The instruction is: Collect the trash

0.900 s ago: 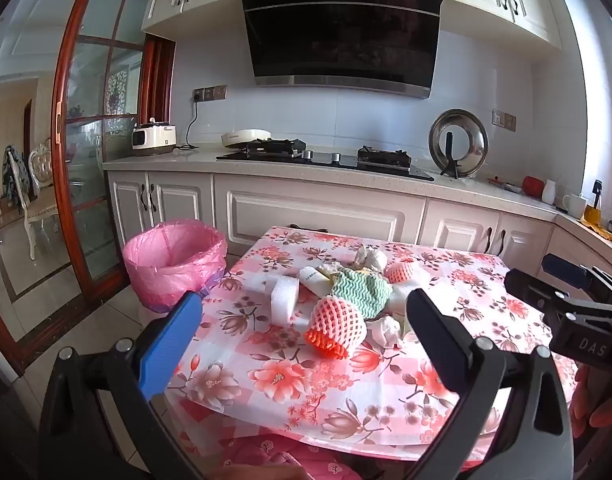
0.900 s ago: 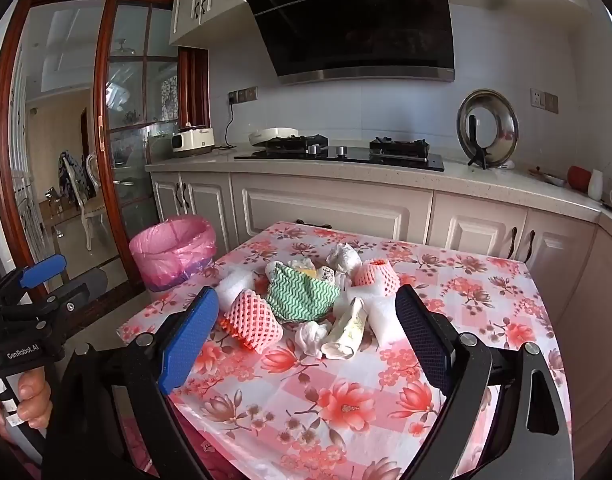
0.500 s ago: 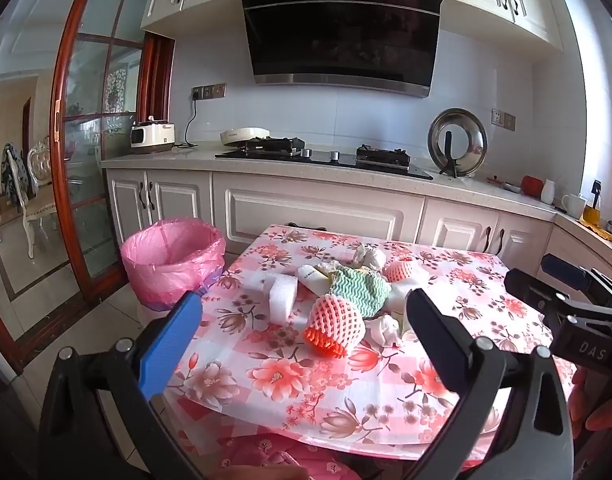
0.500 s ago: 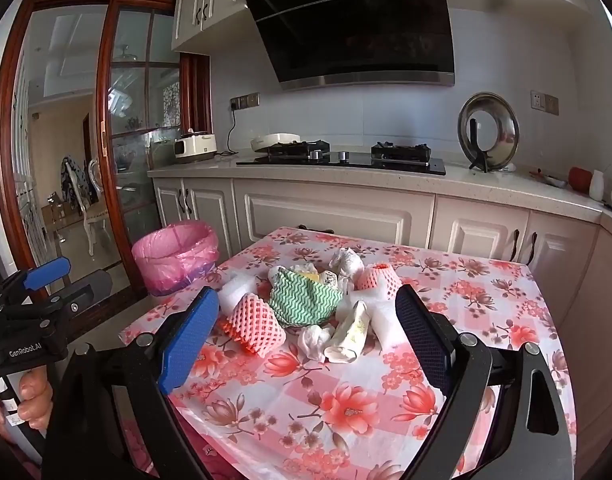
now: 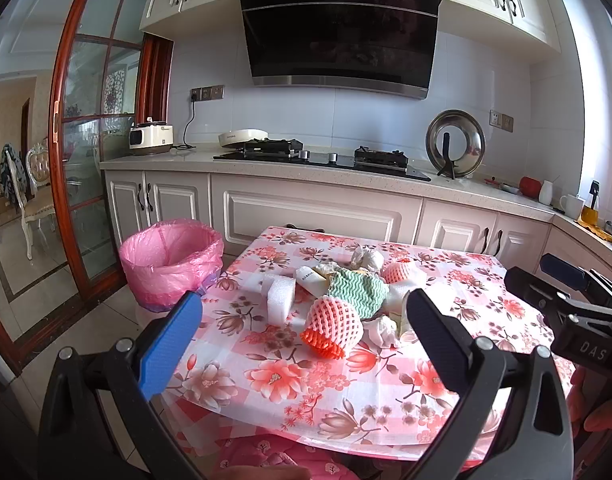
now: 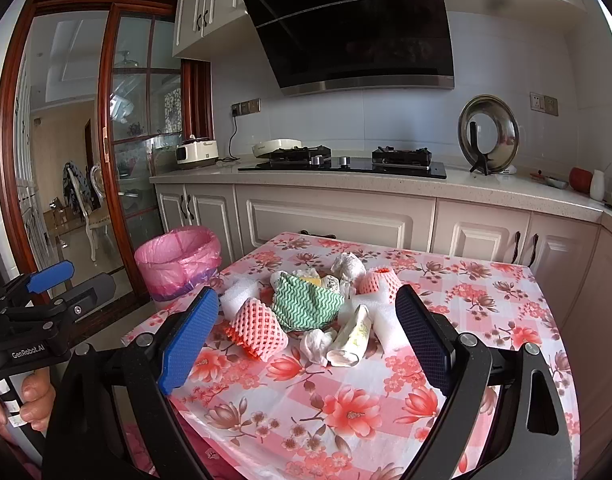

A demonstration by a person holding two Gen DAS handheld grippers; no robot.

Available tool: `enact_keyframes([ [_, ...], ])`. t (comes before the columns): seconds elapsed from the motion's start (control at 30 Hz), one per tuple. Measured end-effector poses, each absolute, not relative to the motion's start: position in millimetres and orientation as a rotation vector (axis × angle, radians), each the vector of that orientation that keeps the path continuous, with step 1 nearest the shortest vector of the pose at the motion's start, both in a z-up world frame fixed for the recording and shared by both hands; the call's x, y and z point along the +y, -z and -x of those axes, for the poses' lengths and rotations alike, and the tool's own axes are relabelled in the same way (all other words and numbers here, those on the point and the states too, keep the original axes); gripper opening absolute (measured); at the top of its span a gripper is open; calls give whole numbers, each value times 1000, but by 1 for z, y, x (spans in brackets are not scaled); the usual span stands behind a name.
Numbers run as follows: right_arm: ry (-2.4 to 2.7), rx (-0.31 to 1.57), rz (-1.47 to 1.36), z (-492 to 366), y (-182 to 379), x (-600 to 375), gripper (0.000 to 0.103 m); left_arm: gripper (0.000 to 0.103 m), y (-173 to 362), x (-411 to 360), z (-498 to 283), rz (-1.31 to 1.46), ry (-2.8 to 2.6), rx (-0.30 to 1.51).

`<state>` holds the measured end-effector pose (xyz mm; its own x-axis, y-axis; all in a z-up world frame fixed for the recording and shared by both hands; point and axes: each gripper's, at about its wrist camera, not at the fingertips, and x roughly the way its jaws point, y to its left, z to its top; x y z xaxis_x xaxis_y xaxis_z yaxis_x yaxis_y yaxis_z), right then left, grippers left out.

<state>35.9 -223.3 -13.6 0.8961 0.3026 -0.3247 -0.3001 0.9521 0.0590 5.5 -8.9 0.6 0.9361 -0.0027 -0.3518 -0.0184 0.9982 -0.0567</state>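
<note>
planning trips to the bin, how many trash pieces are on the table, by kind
pink foam nets: 2
white foam blocks: 2
crumpled white wads: 2
green wavy cloth: 1
rolled wrapper: 1
white tube: 1
total: 9, not counting bits hidden under the cloth

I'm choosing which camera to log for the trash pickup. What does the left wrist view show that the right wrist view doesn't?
Only the left wrist view: the right gripper at its right edge and a yellow bottle on the counter. Only the right wrist view: the left gripper with the hand holding it. Both: the pink-lined bin, the trash pile with the green cloth, both grippers open.
</note>
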Motion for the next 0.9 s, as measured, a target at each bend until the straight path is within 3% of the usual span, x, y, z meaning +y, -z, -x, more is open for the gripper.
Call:
enact_keyframes([
  [0.9, -324, 313, -14, -28, 16, -226, 85, 99, -9, -10, 0, 60, -2, 356],
])
